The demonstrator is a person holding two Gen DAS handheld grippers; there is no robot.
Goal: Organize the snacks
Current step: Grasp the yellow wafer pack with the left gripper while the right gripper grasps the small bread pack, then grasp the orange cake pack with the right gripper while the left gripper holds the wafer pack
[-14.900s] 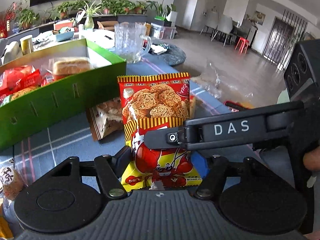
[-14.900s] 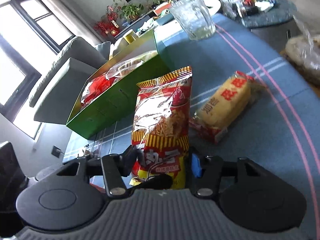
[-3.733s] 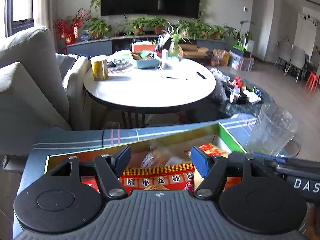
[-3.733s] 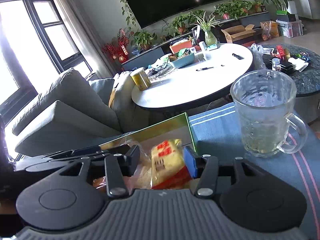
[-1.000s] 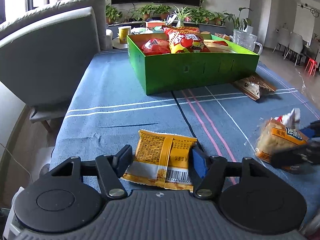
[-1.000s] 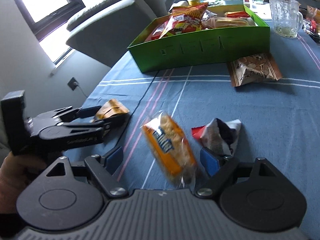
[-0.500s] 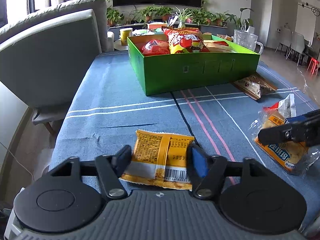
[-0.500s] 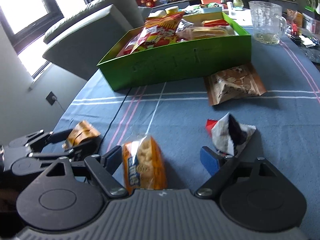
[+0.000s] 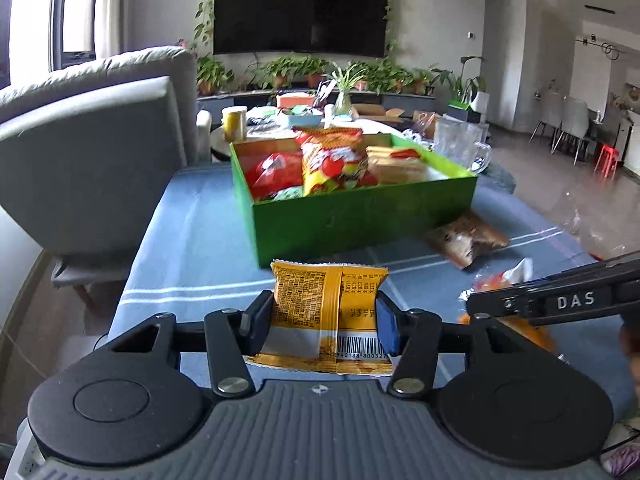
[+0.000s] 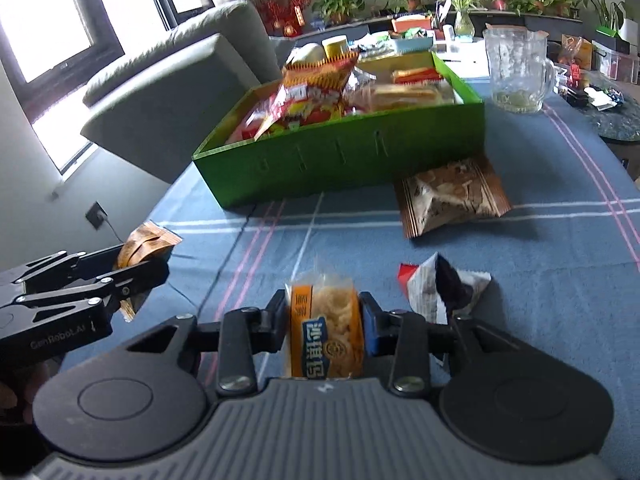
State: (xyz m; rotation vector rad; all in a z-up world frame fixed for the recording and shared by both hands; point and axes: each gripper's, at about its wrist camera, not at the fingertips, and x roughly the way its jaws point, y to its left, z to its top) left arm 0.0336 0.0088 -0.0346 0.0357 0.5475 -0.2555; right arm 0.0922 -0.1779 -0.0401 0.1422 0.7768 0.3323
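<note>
The left gripper point(image 9: 322, 322) is pinching the yellow snack packet point(image 9: 328, 308); the right gripper point(image 10: 325, 322) is clamping the orange cracker pack point(image 10: 326, 330), both facing the green box point(image 10: 340, 156).

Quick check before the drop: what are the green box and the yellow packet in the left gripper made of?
Green box: apparently cardboard, matte, with thin flat walls and cut slots. Yellow packet: printed plastic film, probably; slightly glossy, with crimped end and back seam.

yellow packet point(image 9: 329, 300) held upright; orange cracker pack point(image 10: 326, 330) gripped; green box point(image 10: 348, 160) full
</note>
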